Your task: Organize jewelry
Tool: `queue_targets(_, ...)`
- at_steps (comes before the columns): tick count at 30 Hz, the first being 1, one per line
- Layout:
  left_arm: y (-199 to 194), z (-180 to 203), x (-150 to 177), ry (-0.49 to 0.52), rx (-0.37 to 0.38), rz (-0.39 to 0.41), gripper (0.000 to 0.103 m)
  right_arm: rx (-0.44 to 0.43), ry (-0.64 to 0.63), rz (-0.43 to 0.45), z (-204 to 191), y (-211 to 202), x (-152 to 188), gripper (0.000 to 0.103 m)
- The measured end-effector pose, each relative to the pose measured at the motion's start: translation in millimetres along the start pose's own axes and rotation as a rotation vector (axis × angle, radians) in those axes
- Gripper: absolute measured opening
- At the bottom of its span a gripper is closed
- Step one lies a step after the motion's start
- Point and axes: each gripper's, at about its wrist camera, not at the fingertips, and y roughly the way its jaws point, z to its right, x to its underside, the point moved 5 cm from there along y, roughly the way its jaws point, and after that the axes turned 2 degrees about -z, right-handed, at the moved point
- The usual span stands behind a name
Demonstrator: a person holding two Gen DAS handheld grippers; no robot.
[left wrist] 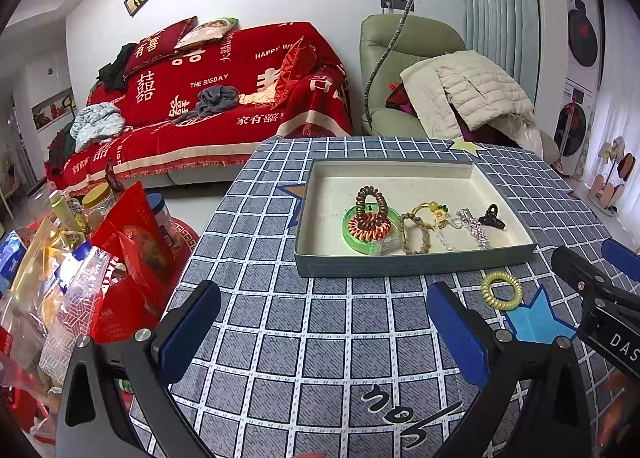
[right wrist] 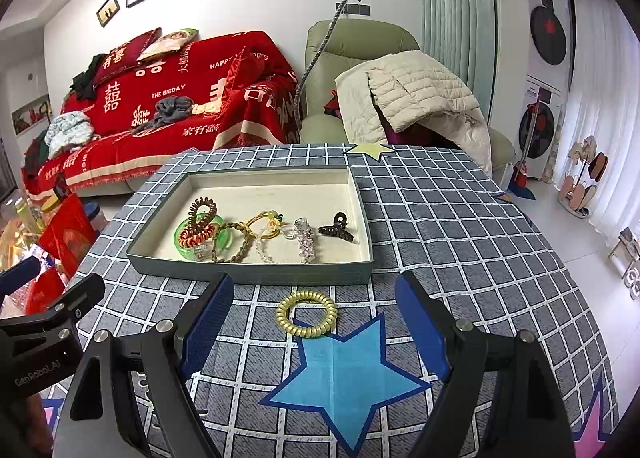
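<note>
Red sofa throw (left wrist: 208, 97) fills the back wall, and I read "THE BIGDAY" and "HAPPY" in white among large Chinese characters. Under me, the checked tablecloth (left wrist: 280, 322) carries a blue star (right wrist: 344, 378). The grey tray (right wrist: 256, 272) holds a green bangle (left wrist: 370, 227), brown coil ties, beads and a dark claw clip (right wrist: 338, 230). The yellow coil hair tie (right wrist: 307, 314) lies outside, just in front of the tray. My right tongs (right wrist: 316, 334) hang spread wide before it, empty. My left tongs (left wrist: 324, 338) gape too, lettered "GenRobot.AI".
</note>
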Motion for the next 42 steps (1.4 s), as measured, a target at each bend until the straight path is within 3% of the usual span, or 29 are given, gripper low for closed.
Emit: queue_targets(42, 0.7, 0.7, 1.7, 0.0, -0.006, -0.005, 0.103, 0.005, 0.006, -0.006, 2.0, 2.4, 2.0, 0.085)
